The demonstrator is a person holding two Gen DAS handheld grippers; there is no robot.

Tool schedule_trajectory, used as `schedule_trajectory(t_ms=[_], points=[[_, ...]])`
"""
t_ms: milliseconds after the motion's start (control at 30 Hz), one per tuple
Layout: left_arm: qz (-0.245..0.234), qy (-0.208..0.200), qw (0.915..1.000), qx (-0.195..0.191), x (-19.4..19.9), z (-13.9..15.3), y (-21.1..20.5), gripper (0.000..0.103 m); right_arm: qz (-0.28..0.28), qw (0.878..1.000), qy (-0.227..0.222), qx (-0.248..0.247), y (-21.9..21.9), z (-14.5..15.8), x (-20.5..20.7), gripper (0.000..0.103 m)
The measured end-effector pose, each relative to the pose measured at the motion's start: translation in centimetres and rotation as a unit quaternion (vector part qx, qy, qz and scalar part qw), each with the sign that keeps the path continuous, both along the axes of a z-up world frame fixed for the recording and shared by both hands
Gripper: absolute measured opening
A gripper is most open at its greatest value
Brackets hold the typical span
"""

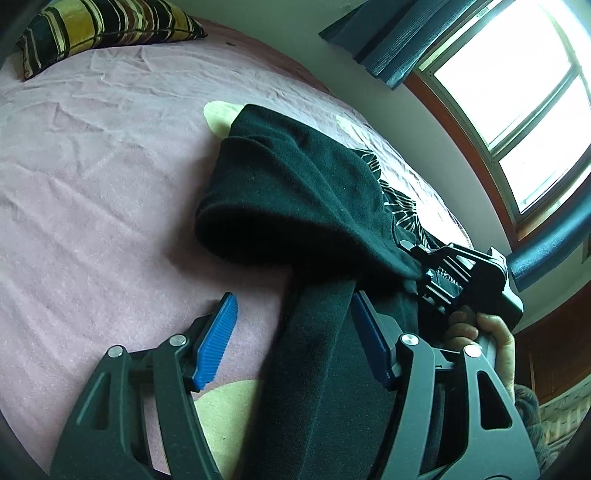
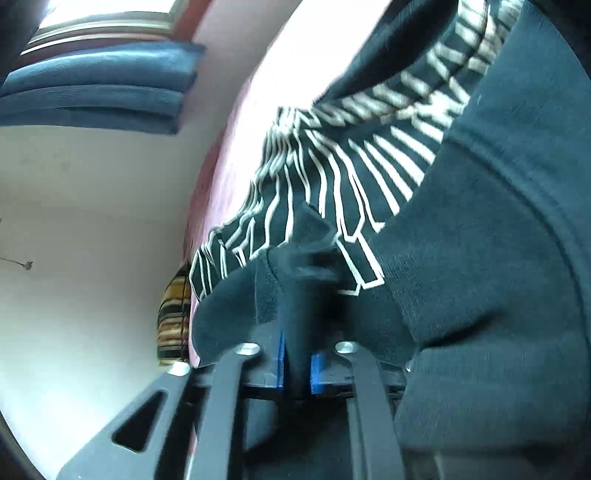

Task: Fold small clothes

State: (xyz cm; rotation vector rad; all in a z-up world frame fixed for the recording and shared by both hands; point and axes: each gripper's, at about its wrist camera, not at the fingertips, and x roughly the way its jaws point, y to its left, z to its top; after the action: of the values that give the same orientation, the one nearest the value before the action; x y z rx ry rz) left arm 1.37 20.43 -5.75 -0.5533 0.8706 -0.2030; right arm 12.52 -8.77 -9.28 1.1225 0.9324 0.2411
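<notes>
Black garment, judged soft and limp, is pinched at its edge by the right gripper, while the left gripper, fingers wide, is offered the hem at 12 o'clock.

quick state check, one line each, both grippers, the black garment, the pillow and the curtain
left gripper: open, a hanging strip of the garment between its fingers, not clamped
right gripper: shut on a bunched fold of the garment
black garment: lifted off the bed sheet, draped, white line print showing
striped pillow: lying at the far end of the bed
blue curtain: pulled aside, window uncovered
</notes>
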Motion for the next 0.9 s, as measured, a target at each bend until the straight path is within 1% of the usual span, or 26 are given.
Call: schedule_trajectory(t_ms=[67, 100, 133, 233, 333, 367, 467, 500, 567, 600, 667, 700, 733, 800, 900], points=[[-0.001, 0.001, 1.0, 0.006, 0.1, 0.1, -0.2, 0.065, 0.017, 1.0, -0.012, 0.004, -0.7, 1.3, 0.1, 0.008], [-0.001, 0.002, 0.9999, 0.011, 0.3, 0.2, -0.3, 0.069, 0.025, 0.999, -0.021, 0.007, -0.9, 2.3, 0.0, 0.008], [0.0, 0.002, 0.9998, 0.019, 0.5, 0.4, -0.5, 0.07, 0.031, 0.999, -0.031, 0.011, -0.9, 3.3, 0.5, 0.008], [-0.004, 0.006, 0.9991, 0.042, 1.5, 1.0, -1.5, 0.071, 0.055, 0.996, -0.075, 0.015, -1.0, 7.9, 1.1, 0.008], [-0.005, 0.028, 0.9979, 0.059, 3.1, 1.3, -2.8, 0.071, 0.085, 0.989, -0.122, 0.015, -0.8, 12.8, 1.5, 0.008], [-0.002, 0.036, 0.9968, 0.072, 3.7, 1.3, -3.2, 0.071, 0.091, 0.986, -0.136, 0.01, -0.4, 14.5, 2.3, 0.008], [0.032, 0.047, 0.991, 0.121, 5.1, 1.3, -3.7, 0.071, 0.104, 0.979, -0.175, 0.002, -1.0, 18.4, 2.1, 0.008], [0.046, 0.05, 0.9894, 0.128, 5.5, 1.3, -3.5, 0.071, 0.106, 0.977, -0.184, 0.002, -1.2, 19.1, 1.8, 0.008], [0.076, 0.052, 0.9886, 0.119, 6.2, 1.3, -2.6, 0.071, 0.106, 0.973, -0.205, 0.003, -2.2, 21.1, 0.7, 0.008], [0.087, 0.056, 0.9878, 0.116, 6.3, 1.2, -2.4, 0.071, 0.103, 0.971, -0.215, -0.001, -3.3, 21.6, 0.0, 0.008], [0.092, 0.059, 0.988, 0.109, 6.2, 1.0, -2.4, 0.072, 0.09, 0.969, -0.231, -0.01, -5.7, 22.1, -1.3, 0.007], [0.086, 0.056, 0.9891, 0.106, 6.1, 1.0, -2.8, 0.078, 0.083, 0.968, -0.235, -0.012, -7.2, 22.2, -1.8, 0.007], [0.079, 0.052, 0.9897, 0.107, 6.0, 1.1, -3.3, 0.08, 0.077, 0.968, -0.237, -0.016, -8.5, 22.0, -2.2, 0.007], [0.06, 0.046, 0.9893, 0.125, 5.8, 1.4, -4.9, 0.081, 0.056, 0.97, -0.234, -0.027, -11.3, 21.0, -3.2, 0.007], [0.044, 0.044, 0.9842, 0.166, 5.7, 1.4, -7.0, 0.081, 0.016, 0.974, -0.218, -0.051, -16.1, 18.5, -5.8, 0.007]])
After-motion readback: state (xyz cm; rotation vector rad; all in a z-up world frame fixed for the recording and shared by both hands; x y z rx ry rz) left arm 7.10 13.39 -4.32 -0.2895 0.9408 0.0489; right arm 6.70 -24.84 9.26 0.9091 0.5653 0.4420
